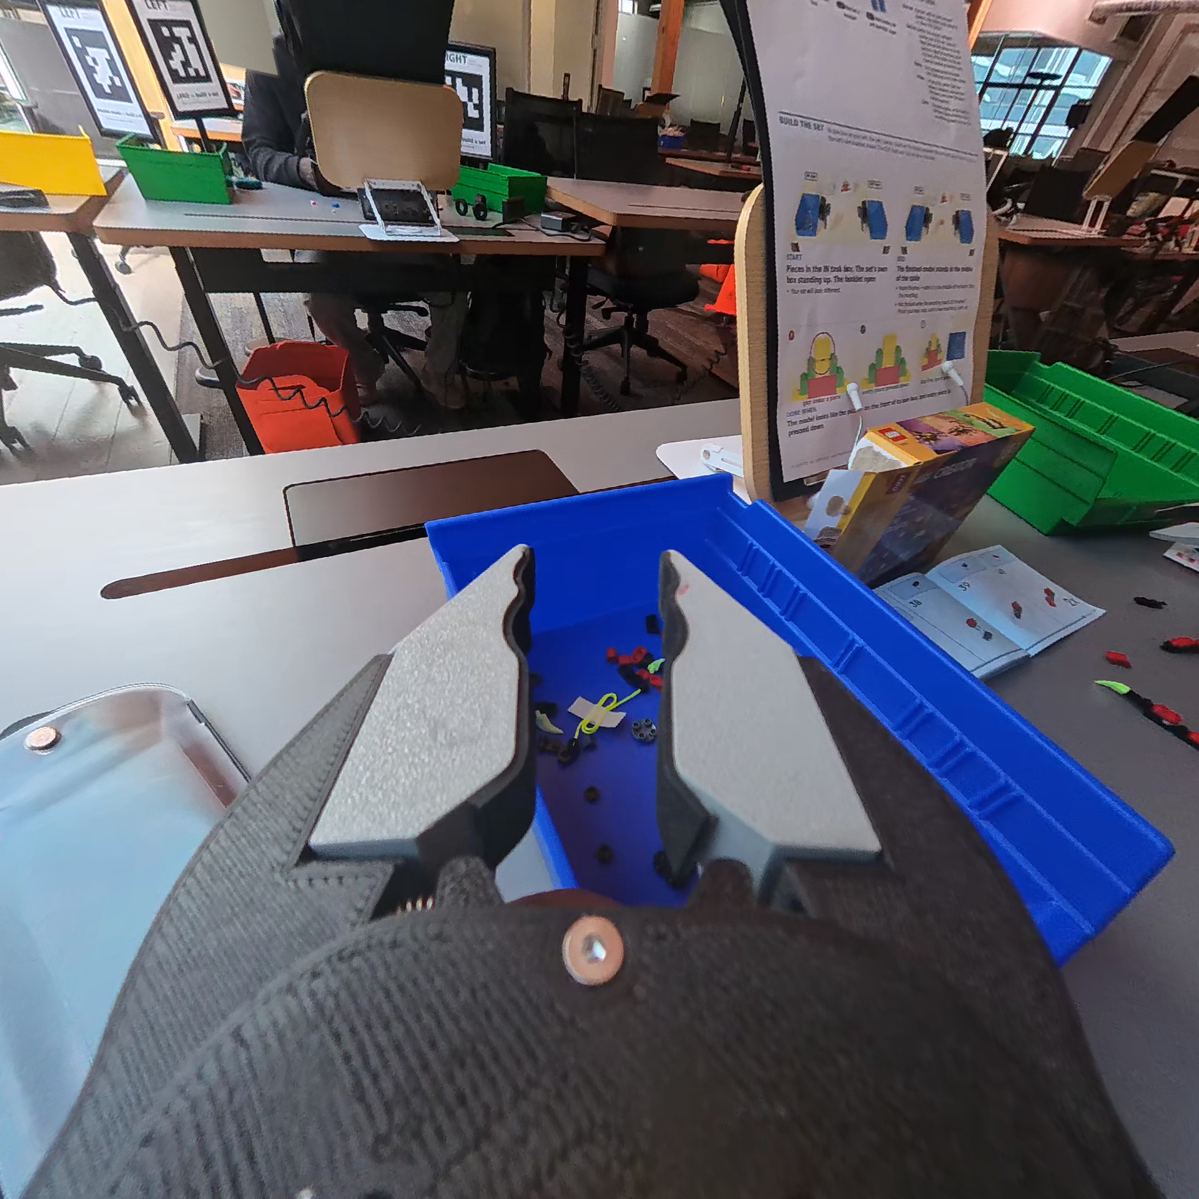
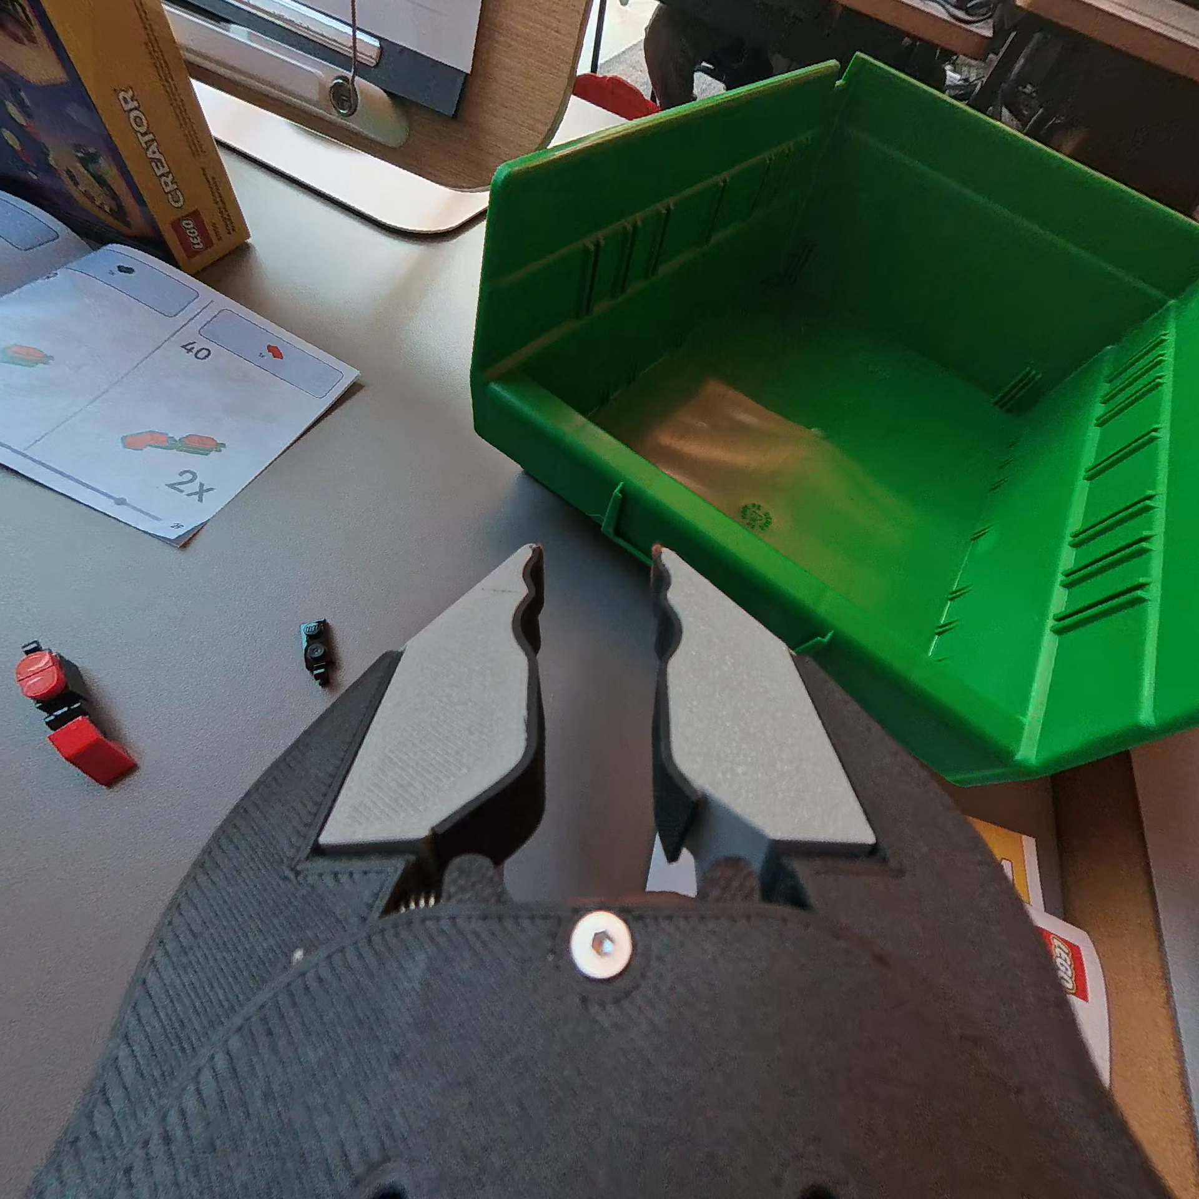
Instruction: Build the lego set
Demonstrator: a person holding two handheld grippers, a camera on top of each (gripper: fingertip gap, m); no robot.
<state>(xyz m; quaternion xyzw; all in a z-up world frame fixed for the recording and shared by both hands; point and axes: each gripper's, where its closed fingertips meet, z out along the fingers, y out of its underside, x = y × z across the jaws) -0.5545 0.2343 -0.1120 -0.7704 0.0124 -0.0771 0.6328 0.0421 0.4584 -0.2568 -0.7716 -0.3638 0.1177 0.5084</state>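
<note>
Up front in the left wrist view, the left gripper [image 1: 597, 564] hangs over the blue bin [image 1: 863, 623] with its jaws spread apart and nothing between them; neither finger touches the bin or anything in it. Through the gap the bin floor shows a scatter of small loose pieces [image 1: 632, 668], mostly black and red, plus a thin yellow-green string [image 1: 600, 717] lying on a pale scrap and a small round dark piece [image 1: 643, 730]. Just right of the bin the set's box [image 1: 934, 493] stands on the grey table [image 1: 194, 616], with the open instruction booklet [image 1: 986, 606] lying in front of it, and a printed sheet on a wooden stand [image 1: 876, 214] rises behind. Farther right, a few more red and black pieces [image 1: 1161, 714] lie on the tabletop, and a green bin [image 1: 1090, 448] sits beyond them. In the right wrist view, a red and black assembly [image 2: 55, 694] lies at the far left with a red sloped brick [image 2: 91, 749] touching its near end, and a small black piece [image 2: 316, 651] rests apart from them, near the left finger. The right gripper [image 2: 593, 551] is likewise parted and empty, hovering over bare table with its tips close to the green bin's front lip but, as far as I can tell, not touching it. That bin's inside shows no pieces.
</note>
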